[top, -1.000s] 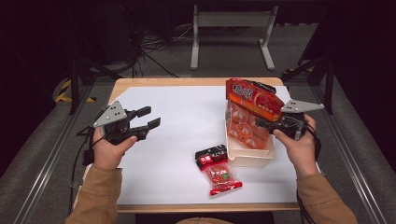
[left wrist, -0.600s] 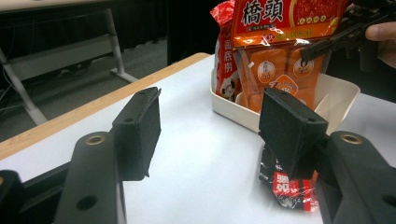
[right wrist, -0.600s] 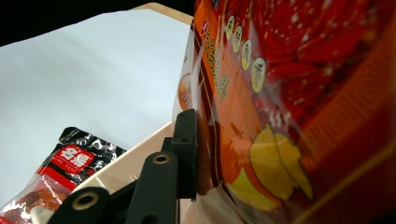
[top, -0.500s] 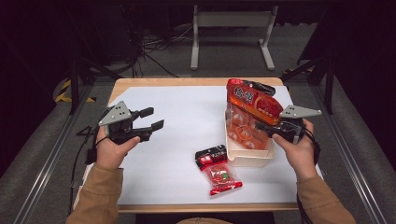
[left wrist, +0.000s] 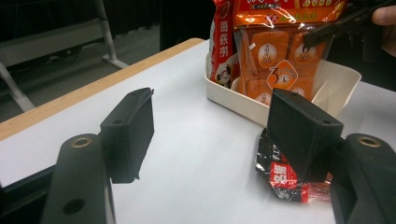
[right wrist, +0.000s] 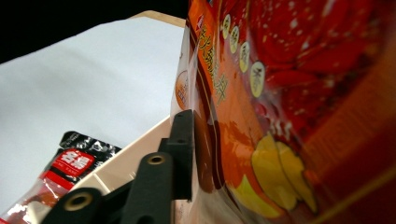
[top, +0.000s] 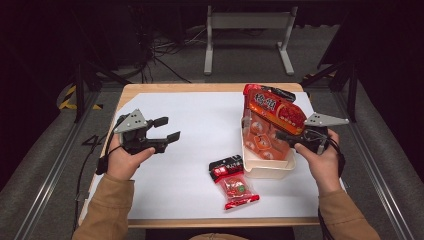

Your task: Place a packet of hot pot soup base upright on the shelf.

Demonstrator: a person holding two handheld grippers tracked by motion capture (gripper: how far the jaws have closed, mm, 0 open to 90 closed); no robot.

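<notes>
White paper covers the table (top: 200, 130), and the work on it is packing snack packs into a bin. Biggest piece in play: the orange-red snack bag (top: 274, 111), standing tilted in the cream bin (top: 265, 170) with its top leaning out over the rim. The right claw (top: 286, 134) sits against that bag's lower half; its jaws have just been opening, and in the right gripper view one jaw (right wrist: 183, 149) lies flat on the film with the bag still between them, so whether the pads press at all I cannot tell. My read: this is the letting-go of the big bag, the placing step nearly done.

Over to the left claw (top: 167, 129), jaws spread with nothing between them, and they have just been opening wider too. Ahead of it and a little to its right, low on the table, lies the small red-and-black packet (top: 232, 181), flat, just short of the bin.

Next move, I judge: left claw drops over that packet, straddles its narrow width and pinches low, since crinkly film slips easily.
</notes>
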